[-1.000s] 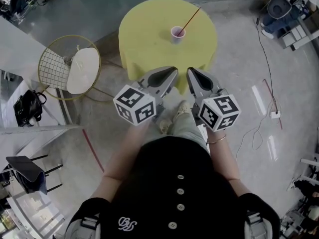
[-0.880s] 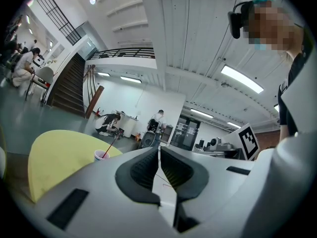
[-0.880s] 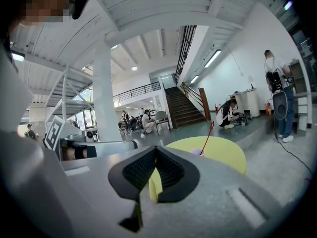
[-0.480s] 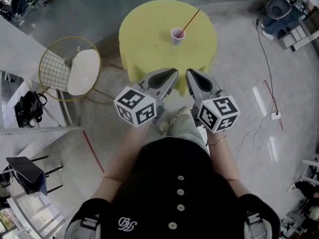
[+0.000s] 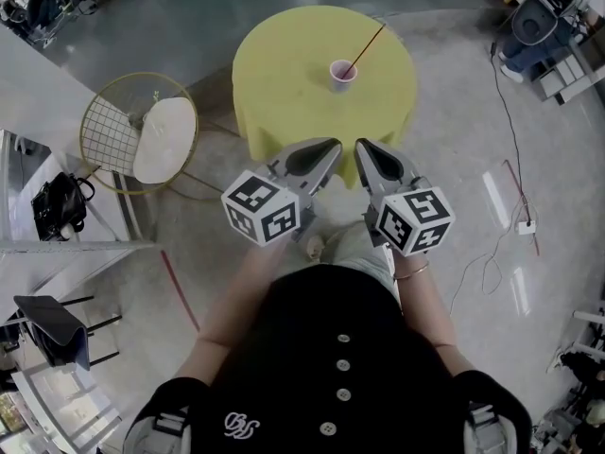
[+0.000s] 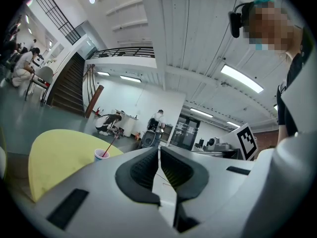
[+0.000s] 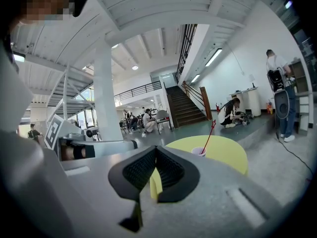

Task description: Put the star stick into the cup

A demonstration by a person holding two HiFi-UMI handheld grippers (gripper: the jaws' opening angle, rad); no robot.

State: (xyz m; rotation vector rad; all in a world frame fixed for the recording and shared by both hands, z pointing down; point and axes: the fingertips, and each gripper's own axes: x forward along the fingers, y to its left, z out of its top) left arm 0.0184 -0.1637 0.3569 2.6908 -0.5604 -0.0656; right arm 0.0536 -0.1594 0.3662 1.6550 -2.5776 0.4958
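A small pink cup [image 5: 342, 72] stands on the round yellow table [image 5: 284, 83], with the thin red star stick [image 5: 367, 45] leaning out of it to the upper right. The cup [image 6: 101, 154] and stick [image 6: 112, 144] also show in the left gripper view, and the cup [image 7: 199, 151] and stick [image 7: 209, 135] in the right gripper view. My left gripper [image 5: 333, 147] and right gripper [image 5: 359, 145] hang side by side in front of the person's body, short of the table's near edge. Both are shut with nothing between the jaws.
A wire-frame chair with a white seat [image 5: 142, 135] stands left of the table. Cables [image 5: 506, 159] trail over the floor at the right. A black stool [image 5: 52, 324] and a bag [image 5: 57, 206] sit at the left. People crouch and stand far behind the table [image 7: 230, 113].
The table, cup and chair sit slightly lower and further right in the head view than a second ago, so the head camera has shifted. Both grippers keep their pose, shut.
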